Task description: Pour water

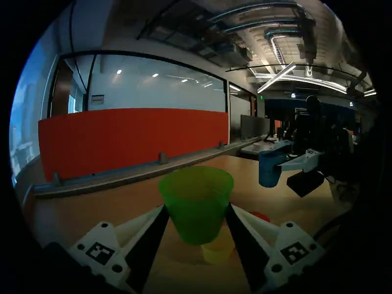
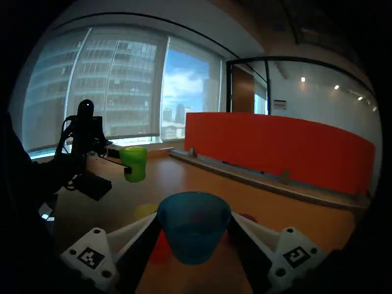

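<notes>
Tan wood tabletop (image 1: 98, 206), w/ grey rail (image 1: 147, 169) & red-orange divider panel (image 1: 132, 137) along far edge. On it, near side: small yellow item (image 1: 218, 250), red item (image 1: 259, 215) just right of it. Cups or discs, can't tell.

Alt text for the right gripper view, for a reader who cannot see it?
The right gripper holds a blue cup upright between its fingers above a wooden table. Farther left, the left gripper holds a green cup off the table.
</notes>
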Demonstrator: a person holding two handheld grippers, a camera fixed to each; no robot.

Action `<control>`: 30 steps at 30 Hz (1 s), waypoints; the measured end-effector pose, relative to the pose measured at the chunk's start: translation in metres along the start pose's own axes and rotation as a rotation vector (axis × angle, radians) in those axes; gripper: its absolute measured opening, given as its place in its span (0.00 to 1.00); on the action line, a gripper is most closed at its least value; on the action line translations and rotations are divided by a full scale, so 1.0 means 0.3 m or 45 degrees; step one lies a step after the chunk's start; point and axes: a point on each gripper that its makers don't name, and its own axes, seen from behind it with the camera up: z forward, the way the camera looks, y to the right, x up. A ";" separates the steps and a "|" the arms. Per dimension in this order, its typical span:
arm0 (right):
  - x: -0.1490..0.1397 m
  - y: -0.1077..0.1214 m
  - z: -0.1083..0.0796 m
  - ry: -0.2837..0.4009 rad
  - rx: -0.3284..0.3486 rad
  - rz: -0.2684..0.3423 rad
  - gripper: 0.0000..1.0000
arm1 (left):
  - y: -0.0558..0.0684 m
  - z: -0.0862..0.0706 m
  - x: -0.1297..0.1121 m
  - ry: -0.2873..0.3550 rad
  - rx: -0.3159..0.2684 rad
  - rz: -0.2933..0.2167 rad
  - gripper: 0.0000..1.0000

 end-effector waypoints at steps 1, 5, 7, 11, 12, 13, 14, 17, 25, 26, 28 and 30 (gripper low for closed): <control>0.000 0.000 0.000 0.000 0.000 0.001 0.91 | 0.007 0.000 0.008 0.013 -0.006 0.002 0.80; 0.001 0.001 0.002 0.000 0.000 0.002 0.90 | 0.030 -0.001 0.038 0.059 -0.027 0.008 0.80; 0.002 0.001 0.002 0.000 0.001 0.000 0.91 | 0.035 0.001 0.049 0.075 -0.031 0.008 0.80; 0.003 0.000 0.003 -0.001 0.003 -0.006 0.90 | 0.037 0.004 0.065 0.103 -0.024 -0.004 0.80; 0.004 0.000 0.003 -0.001 0.004 -0.008 0.90 | 0.037 0.004 0.069 0.111 -0.021 -0.009 0.80; 0.006 0.001 0.003 0.000 0.004 -0.010 0.90 | 0.039 0.005 0.069 0.113 -0.024 -0.016 0.80; 0.007 0.002 0.003 0.001 0.004 -0.012 0.90 | 0.041 0.006 0.069 0.115 -0.027 -0.024 0.80; 0.014 0.005 0.004 0.005 0.006 -0.018 0.91 | 0.048 0.008 0.071 0.120 -0.039 -0.041 0.80; 0.048 0.003 0.012 0.012 0.027 -0.041 0.90 | 0.068 0.011 0.058 0.101 -0.053 -0.023 0.79; 0.055 0.003 0.014 0.014 0.028 -0.047 0.90 | 0.072 0.011 0.054 0.096 -0.055 -0.022 0.79; 0.071 0.002 0.017 0.022 0.033 -0.058 0.90 | 0.080 0.014 0.048 0.087 -0.058 -0.022 0.79; 0.090 0.000 0.019 0.032 0.038 -0.068 0.90 | 0.087 0.017 0.043 0.079 -0.059 -0.024 0.79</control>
